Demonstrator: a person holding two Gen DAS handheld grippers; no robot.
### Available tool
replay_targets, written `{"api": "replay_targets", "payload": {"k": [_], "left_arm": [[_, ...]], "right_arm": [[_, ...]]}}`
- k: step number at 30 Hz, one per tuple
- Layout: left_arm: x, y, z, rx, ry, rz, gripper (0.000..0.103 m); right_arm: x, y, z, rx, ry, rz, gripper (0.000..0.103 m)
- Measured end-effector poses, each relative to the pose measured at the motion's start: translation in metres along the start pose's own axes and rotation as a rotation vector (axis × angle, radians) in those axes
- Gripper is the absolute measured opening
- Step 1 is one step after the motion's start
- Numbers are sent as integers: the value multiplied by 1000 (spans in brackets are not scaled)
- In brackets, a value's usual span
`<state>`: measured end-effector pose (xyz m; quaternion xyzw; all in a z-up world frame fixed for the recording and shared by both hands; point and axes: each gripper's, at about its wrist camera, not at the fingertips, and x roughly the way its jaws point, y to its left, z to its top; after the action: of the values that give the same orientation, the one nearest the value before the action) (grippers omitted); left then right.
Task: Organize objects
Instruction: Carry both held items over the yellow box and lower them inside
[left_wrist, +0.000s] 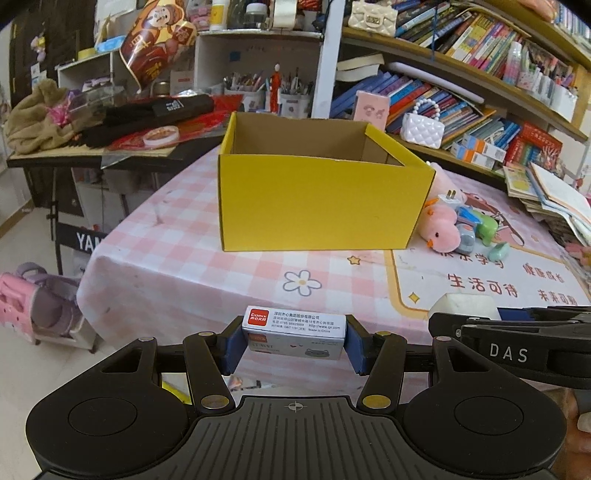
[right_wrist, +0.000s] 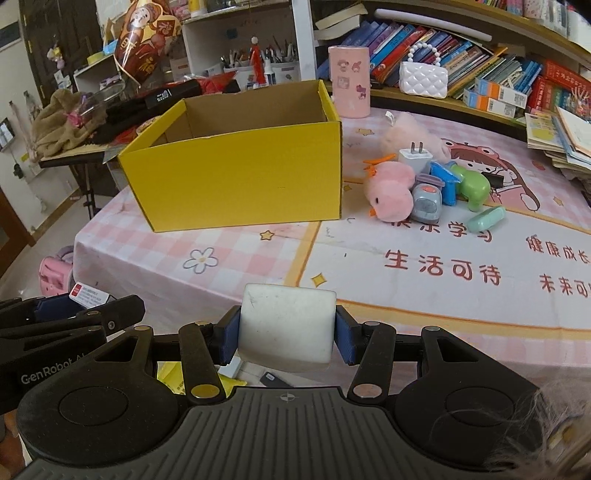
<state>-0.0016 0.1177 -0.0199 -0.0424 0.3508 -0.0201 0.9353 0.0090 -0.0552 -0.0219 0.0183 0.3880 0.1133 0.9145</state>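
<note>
While both tools are held level and side by side over the near table edge, the left gripper (left_wrist: 294, 341) clamps a small white Comix box (left_wrist: 294, 332) between its blue pads, and the right gripper (right_wrist: 286, 334) squeezes a white block (right_wrist: 287, 326). Beyond them, at 12 o'clock on the pink checked tablecloth (right_wrist: 258, 254), stands the open yellow box (right_wrist: 236, 184). At its 3 o'clock lies a heap: pink plush chick (right_wrist: 389, 192), white charger (right_wrist: 415, 157), green toy (right_wrist: 472, 186).
</note>
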Motion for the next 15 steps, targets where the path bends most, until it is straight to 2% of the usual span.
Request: {"api": "replay_targets", "payload": {"k": [15], "left_arm": [[-21,24,-4,26,-57,-38,54]], "right_arm": [[-13,34,-12,-4,-12,-17,48]]}}
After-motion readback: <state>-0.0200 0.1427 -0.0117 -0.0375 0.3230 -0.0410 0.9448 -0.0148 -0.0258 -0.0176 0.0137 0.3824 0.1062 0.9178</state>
